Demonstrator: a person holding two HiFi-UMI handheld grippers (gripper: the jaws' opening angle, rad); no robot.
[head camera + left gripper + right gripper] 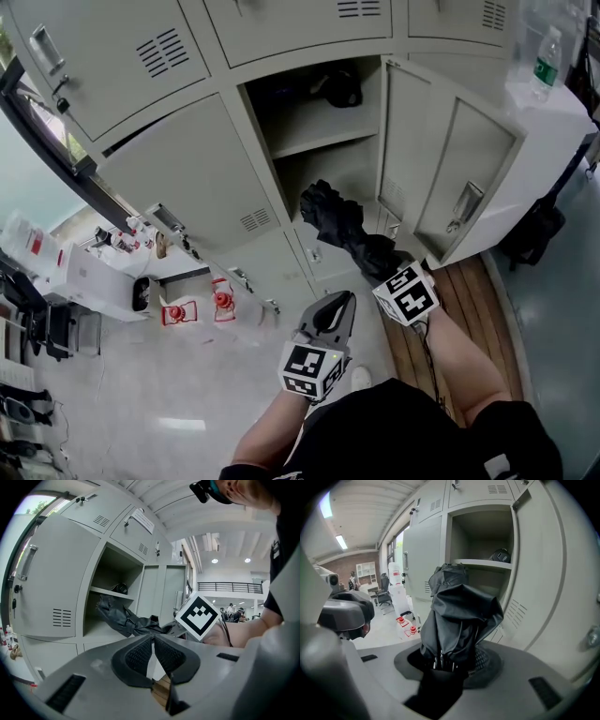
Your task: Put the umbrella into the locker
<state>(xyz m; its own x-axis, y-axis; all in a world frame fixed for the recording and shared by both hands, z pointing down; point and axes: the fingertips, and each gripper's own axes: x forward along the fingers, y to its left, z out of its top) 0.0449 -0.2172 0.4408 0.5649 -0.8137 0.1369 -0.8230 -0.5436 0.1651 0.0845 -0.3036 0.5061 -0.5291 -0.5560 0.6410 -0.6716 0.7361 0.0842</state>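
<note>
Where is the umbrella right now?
The umbrella sits right of centre in the head view, clamped in the right gripper, its far end at the mouth of the open locker, under the shelf.

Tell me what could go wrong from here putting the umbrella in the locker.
The folded black fabric umbrella, gripped only at its near end by the right tool, may droop or slip.
Its loose folds could snag the shelf edge in the open grey metal locker.
The right forearm may bump the swung-open locker door.
</note>
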